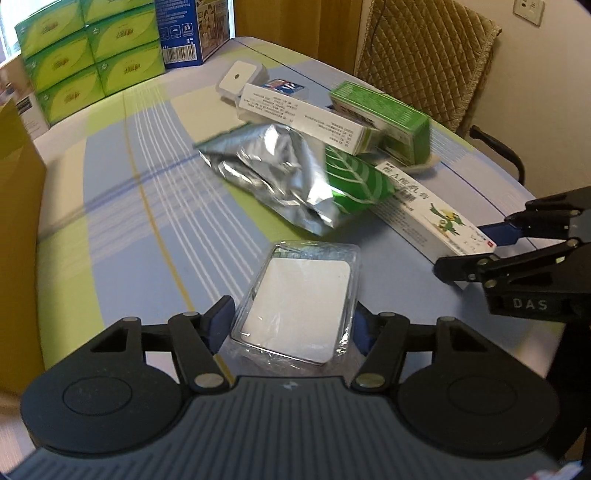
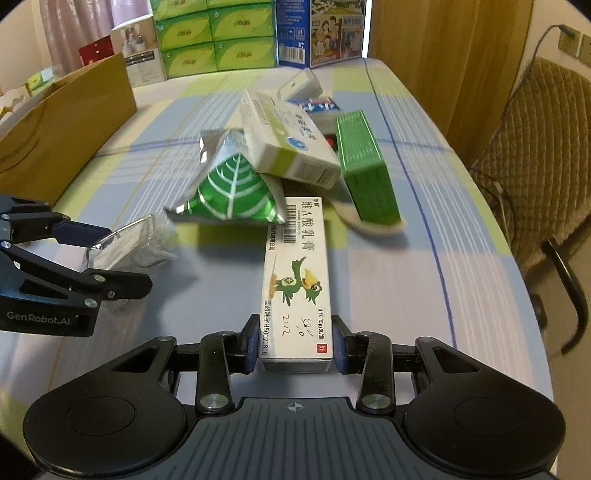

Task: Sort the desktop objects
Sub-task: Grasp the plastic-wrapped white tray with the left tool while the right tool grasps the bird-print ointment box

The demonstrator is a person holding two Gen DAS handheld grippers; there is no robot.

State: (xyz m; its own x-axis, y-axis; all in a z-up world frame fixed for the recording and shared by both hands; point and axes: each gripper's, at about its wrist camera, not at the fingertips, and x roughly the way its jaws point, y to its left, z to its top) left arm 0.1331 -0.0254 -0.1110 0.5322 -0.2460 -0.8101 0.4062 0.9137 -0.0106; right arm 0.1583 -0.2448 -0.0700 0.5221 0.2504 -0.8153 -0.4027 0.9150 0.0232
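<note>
My left gripper (image 1: 291, 325) is shut on a flat white card pack in clear wrap (image 1: 299, 306), held just above the striped tablecloth; the same pack (image 2: 122, 243) shows at the left of the right wrist view. My right gripper (image 2: 295, 347) is shut on the near end of a long white ointment box with a green bird (image 2: 295, 273), whose far end lies under the pile. The pile holds a silver and green foil pouch (image 1: 295, 173), a white medicine box (image 1: 306, 118), a green box (image 1: 388, 114) and a white case (image 1: 238, 77).
A brown cardboard box (image 2: 70, 110) stands at the table's left edge. Stacked green tissue packs (image 1: 85, 55) and a blue carton (image 1: 192, 29) line the far end. A chair with a quilted cover (image 1: 428, 55) stands to the right of the table.
</note>
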